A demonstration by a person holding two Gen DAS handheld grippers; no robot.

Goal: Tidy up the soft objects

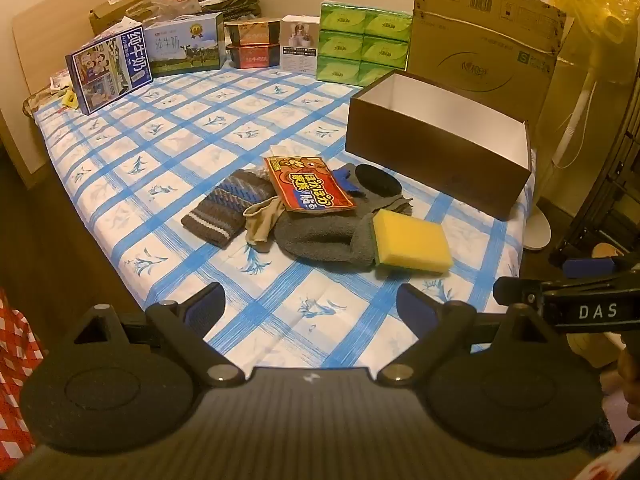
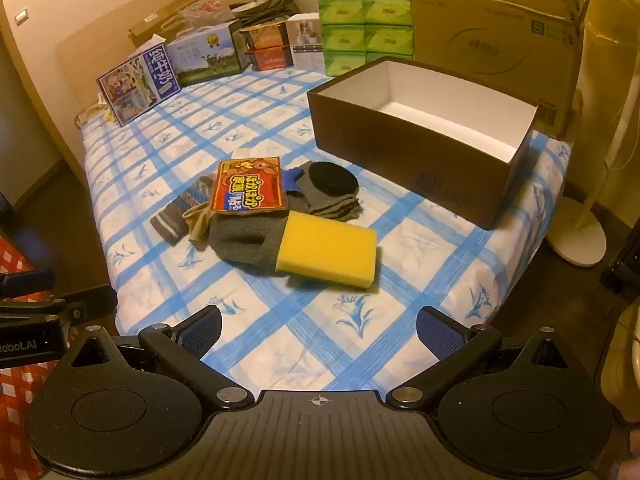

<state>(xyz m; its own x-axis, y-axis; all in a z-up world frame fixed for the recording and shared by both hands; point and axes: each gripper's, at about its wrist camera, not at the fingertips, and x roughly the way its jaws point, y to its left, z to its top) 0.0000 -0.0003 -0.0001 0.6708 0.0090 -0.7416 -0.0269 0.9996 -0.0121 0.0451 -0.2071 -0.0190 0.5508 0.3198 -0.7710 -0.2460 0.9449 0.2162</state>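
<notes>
Left gripper: the black two-finger left gripper with blue pads [image 1: 310, 300] hovers over the near edge of the bed, jaws spread wide, nothing between them
Right gripper: the black two-finger right gripper with blue pads [image 2: 319, 330] hangs beside it over the same edge, jaws likewise wide apart and empty
Bed: a blue-and-white checked quilt with flower prints [image 1: 168, 140] carries everything
Pile: the soft things lie heaped near the middle of the quilt, just left of the box
Sponge: a yellow rectangular sponge [image 2: 327, 249] sits at the near right of the heap, its left end resting on a thick grey knitted sock [image 2: 240, 240]
Packet: a flat red-and-orange printed packet [image 2: 250, 190] lies on top of the heap
Other soft items: a brown striped knitted sock [image 1: 228, 208] at the left, a beige thin stocking [image 1: 260, 220] beside it, a black round pad [image 2: 332, 178] on thin grey folded cloth [image 2: 336, 204] behind the sponge
Box: a dark brown open cardboard box with white inside [image 2: 420, 140] stands right of the heap, apart from it, nothing visible in it
Far edge: milk cartons and green tissue packs [image 1: 362, 46] line the wall
</notes>
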